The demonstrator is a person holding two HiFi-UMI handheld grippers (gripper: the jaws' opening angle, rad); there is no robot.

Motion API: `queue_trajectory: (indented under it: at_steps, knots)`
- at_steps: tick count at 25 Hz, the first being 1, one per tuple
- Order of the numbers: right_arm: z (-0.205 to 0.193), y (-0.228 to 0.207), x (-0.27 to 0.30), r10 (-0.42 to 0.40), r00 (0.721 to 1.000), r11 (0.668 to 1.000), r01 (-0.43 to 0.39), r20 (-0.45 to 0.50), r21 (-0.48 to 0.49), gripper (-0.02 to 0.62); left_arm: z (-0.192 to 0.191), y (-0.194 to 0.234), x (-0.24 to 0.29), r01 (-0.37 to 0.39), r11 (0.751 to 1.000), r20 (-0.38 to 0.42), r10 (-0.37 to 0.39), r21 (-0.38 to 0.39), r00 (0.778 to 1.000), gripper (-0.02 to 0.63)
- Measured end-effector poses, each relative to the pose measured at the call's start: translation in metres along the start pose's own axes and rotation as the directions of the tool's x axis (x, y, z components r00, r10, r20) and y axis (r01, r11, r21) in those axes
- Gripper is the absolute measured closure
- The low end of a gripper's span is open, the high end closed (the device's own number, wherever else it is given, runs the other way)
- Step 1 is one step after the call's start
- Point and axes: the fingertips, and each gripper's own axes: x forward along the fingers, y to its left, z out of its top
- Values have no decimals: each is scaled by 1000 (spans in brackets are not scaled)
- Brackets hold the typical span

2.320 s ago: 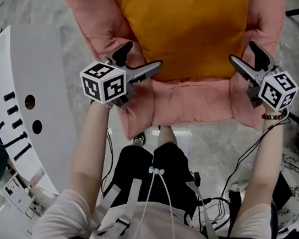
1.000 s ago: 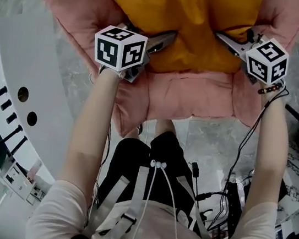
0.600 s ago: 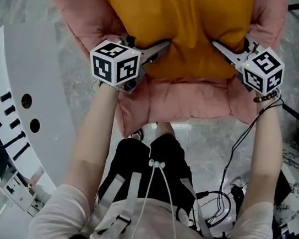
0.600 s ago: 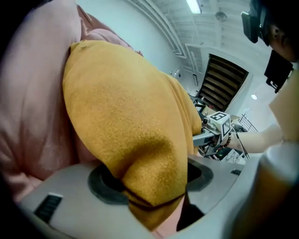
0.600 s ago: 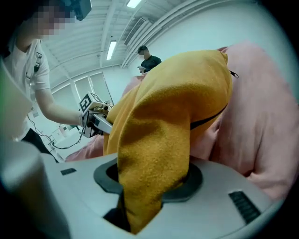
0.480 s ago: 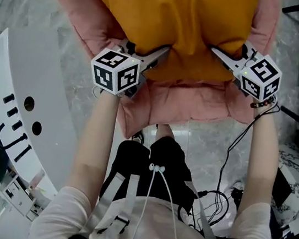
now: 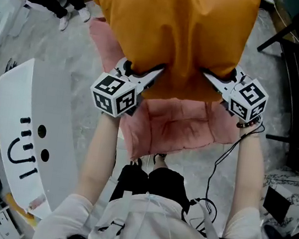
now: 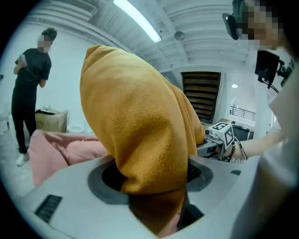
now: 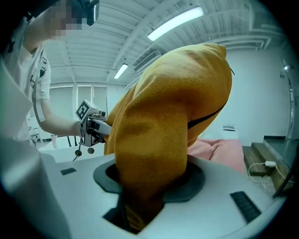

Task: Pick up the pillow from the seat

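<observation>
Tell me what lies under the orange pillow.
The pink seat cushion lies below the raised orange pillow; only its near part and left edge show. The pillow covers the rest, so whatever is there cannot be seen.

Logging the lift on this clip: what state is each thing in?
pillow, lifted up, gripped along its near edge.
left tongs, shut on the pillow, just tightened.
right tongs, shut on the pillow, just tightened.
pink seat cushion, rumpled, with the pillow held above it.
</observation>
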Motion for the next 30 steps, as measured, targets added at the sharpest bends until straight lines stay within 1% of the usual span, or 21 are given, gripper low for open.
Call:
queue_trajectory:
  at_steps: [3,6,9,12,17,21,30]
  knots:
    - [59,6,-20,-43,998,997,46,55,-68,397,58,-15,-17,2,998,76,-7,66,997,307]
    - [105,15,-42,-72,993,988,83,92,-132,397,101,-33,-33,4,994,137,-19,110,990,307]
    - [144,31,-58,-92,988,977,113,121,-180,397,136,-47,-56,4,989,182,-30,144,983,307]
    - [172,48,-64,-105,984,969,134,145,-207,397,159,-54,-79,0,985,214,-37,171,976,307]
    - [197,70,-71,-121,976,962,160,181,-223,396,180,-63,-106,-10,978,245,-42,207,969,307]
    - [208,83,-72,-123,974,956,168,191,-242,397,187,-67,-121,-22,976,268,-38,216,963,307]
    - [227,90,-78,-123,970,944,179,209,-276,397,203,-72,-132,-32,971,308,-44,238,950,307]
